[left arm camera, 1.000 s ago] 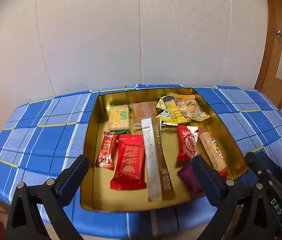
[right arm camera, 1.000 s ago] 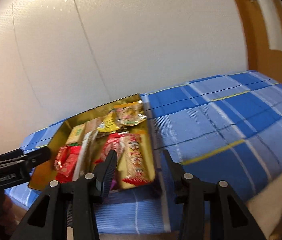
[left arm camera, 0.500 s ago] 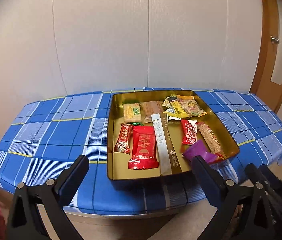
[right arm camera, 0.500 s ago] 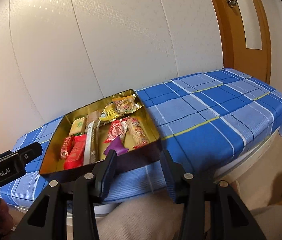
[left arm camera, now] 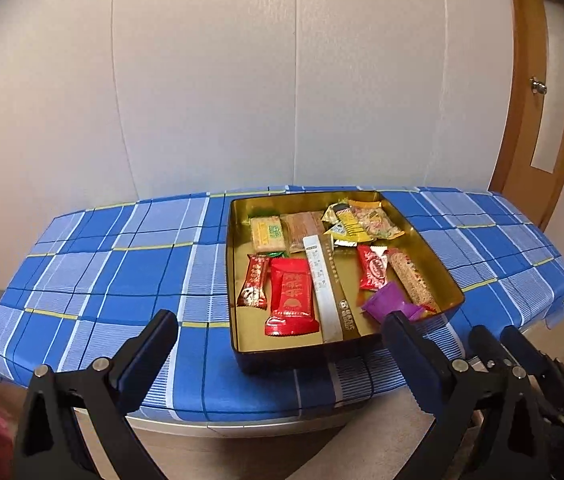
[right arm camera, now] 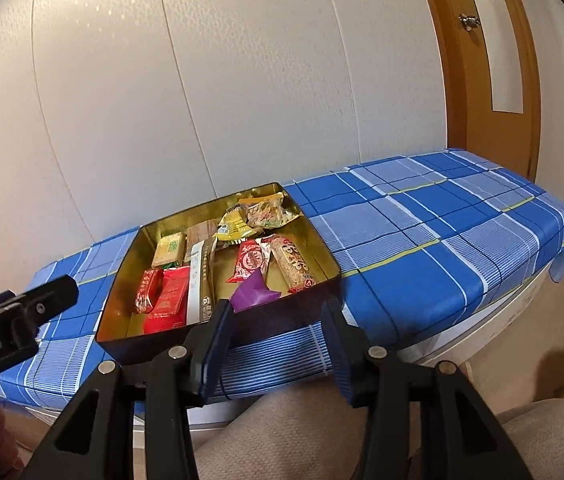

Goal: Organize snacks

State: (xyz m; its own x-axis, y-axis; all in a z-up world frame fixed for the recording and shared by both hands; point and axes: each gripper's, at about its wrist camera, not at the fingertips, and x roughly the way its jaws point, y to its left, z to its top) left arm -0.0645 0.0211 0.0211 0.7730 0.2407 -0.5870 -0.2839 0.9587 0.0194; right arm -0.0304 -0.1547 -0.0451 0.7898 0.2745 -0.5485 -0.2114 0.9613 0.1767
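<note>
The snacks are all lying inside the gold tin (left arm camera: 238, 280), which is sitting on the blue plaid tablecloth (left arm camera: 114, 272) right of centre in the left wrist view — nothing is lying loose on the cloth, so the sorting seems done or close to it. Flat packets are lining the tin's floor side by side: a large red packet (left arm camera: 291, 298) in the lower middle, a long white stick pack (left arm camera: 322, 284) just beside it, a purple wrapper (left arm camera: 388, 304) toward the tin's lower right corner, a grain bar (right arm camera: 294, 266) along its right wall, and yellow packets (left arm camera: 362, 222) bunched at the upper right.

The left gripper (left arm camera: 278, 344) is hovering at the bottom of its frame, fingers spread wide, holding and touching nothing. The right gripper (right arm camera: 278, 340) is also hanging short of the tin's near wall — parted moderately, empty, clear of the cloth.
</note>
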